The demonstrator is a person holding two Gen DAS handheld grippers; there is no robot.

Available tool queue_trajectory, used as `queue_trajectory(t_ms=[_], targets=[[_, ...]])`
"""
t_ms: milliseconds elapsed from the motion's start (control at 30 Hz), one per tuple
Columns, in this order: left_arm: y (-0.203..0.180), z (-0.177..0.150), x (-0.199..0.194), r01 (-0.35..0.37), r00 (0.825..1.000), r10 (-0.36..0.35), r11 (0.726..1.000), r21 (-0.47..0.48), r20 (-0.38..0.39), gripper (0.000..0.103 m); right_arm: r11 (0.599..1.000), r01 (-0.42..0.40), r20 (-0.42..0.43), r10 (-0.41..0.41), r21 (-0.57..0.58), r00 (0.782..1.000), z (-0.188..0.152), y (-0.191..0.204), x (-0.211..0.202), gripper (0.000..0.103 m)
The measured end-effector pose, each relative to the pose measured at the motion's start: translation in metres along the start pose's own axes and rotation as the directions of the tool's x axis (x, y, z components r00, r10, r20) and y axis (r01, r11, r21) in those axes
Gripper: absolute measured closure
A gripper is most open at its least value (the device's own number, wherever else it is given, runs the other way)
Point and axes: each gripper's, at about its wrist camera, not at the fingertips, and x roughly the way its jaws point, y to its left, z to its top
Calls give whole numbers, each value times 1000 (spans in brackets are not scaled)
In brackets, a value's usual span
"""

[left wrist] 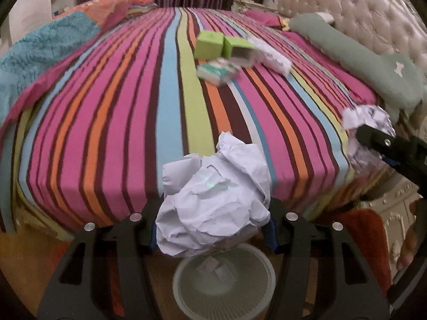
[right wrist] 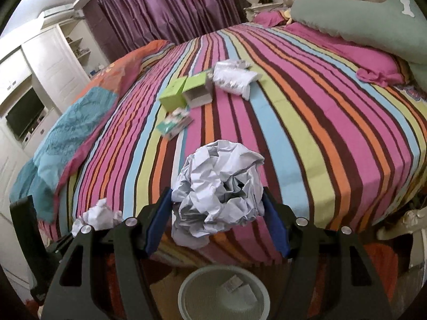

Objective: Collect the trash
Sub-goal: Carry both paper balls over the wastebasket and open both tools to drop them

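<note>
My left gripper [left wrist: 213, 213] is shut on a crumpled white paper ball [left wrist: 213, 200], held in the air above a white ribbed trash bin [left wrist: 186, 288] on the floor by the bed. My right gripper [right wrist: 217, 202] is shut on a second crumpled paper ball [right wrist: 218, 186], also above the bin [right wrist: 192, 304]. The right gripper and its ball show at the right edge of the left wrist view [left wrist: 379, 138]. The left one's ball shows at lower left of the right wrist view [right wrist: 97, 216]. On the striped bed lie green boxes [left wrist: 210, 44], a teal tissue pack [left wrist: 216, 72] and a white wrapper [left wrist: 269, 53].
The striped bed [left wrist: 133, 120] fills both views. A blue and orange quilt [left wrist: 45, 50] lies at its left, a green pillow [left wrist: 360, 58] and tufted headboard [left wrist: 373, 8] at its right. Purple curtains [right wrist: 165, 8] and white cabinets [right wrist: 40, 80] stand behind. A cream nightstand [left wrist: 400, 208] is at right.
</note>
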Motion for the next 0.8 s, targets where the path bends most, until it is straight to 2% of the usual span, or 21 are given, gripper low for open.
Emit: queue_trajectory(t_ms=[333,500,600,700,800], targets=[[-14,-56,21,20,990,-18,1000,12,-139,46,999,40,-127,-44,-30,991,-54,0,16,40],[-13,-79,41,33,968,-38,999,-25,-246,46,999,37,-226,-28,35,974,-76,-10,33,40],[-10,-93,57,35,945,-51,998,-54,-324,46,998,33,-293,-14,61,956,-89,-13,45,40],[-7,-102,68,34,924,-63,996,-81,-377,46,995,23,-375,15,97,927,-107,-16,60,40],[-2,-111,79,31,900,-79,993,-117,-429,46,993,25,-462,30,113,887,-123,-16,77,40]])
